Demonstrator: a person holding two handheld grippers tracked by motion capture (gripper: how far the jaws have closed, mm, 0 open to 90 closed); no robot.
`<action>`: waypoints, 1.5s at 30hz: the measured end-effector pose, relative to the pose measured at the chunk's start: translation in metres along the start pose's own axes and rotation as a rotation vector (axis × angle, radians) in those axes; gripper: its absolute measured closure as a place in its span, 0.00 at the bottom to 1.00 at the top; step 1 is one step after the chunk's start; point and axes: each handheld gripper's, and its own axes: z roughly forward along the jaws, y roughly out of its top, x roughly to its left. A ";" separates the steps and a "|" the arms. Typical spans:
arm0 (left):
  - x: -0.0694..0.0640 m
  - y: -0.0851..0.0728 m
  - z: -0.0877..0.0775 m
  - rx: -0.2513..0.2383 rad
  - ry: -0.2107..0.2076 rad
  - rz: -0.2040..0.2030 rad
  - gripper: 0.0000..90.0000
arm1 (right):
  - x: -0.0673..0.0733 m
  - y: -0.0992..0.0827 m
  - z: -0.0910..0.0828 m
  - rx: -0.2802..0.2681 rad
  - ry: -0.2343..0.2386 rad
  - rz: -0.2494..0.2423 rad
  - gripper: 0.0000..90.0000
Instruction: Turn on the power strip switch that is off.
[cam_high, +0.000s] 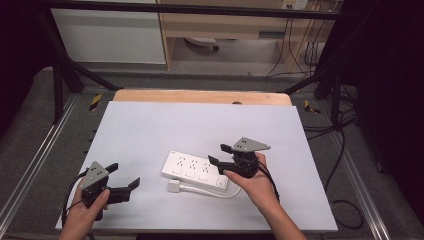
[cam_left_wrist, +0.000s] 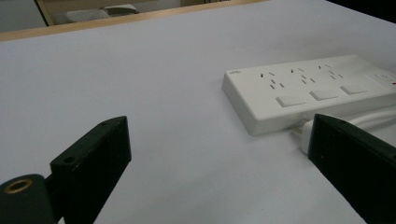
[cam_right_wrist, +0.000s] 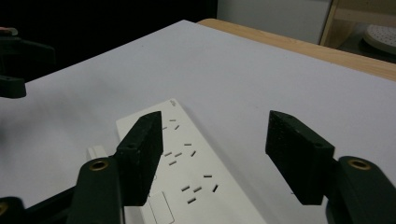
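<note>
No container stood on the white rectangular table top (cam_high: 150, 130); the one object on it was the white plastic six-outlet power strip (cam_high: 196, 170), lying flat a little right of centre toward your near edge. Its white cord (cam_high: 210, 191) ran along the near side of the strip and ended in a white plug (cam_high: 173, 186) resting on the table just beside the strip's near left corner.

Hard to make out: in the left gripper view the right-hand jaw covered part of the plug (cam_left_wrist: 306, 135) and cord, and the strip (cam_left_wrist: 308, 91) ran off the right edge of the frame. In the right gripper view the strip's (cam_right_wrist: 187, 163) near end was cut off at the bottom, and one jaw overlapped its left edge. The strip's printed mark was too small to read.

Your left gripper (cam_high: 123, 177) sat at the near left of the table, well apart from the strip, jaws spread wide, with nothing between them. Your left hand (cam_high: 86, 210) wrapped its handle.

Your right gripper (cam_high: 220, 153) was held above the right end of the strip, jaws also spread wide, gripping nothing. Whether either jaw touched the strip could not be told. Your right hand (cam_high: 252, 180) held its body, with the grey three-cornered plate on top.
</note>
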 end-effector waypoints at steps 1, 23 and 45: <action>0.000 0.000 0.000 0.000 0.000 0.000 0.07 | 0.000 0.001 0.000 0.002 0.000 0.002 0.39; 0.000 0.000 0.000 0.001 0.000 -0.004 0.07 | -0.030 0.011 -0.041 -0.086 -0.140 0.022 0.03; 0.000 -0.001 0.002 0.007 0.001 -0.011 0.06 | -0.090 -0.038 -0.126 -0.120 -0.345 0.135 0.03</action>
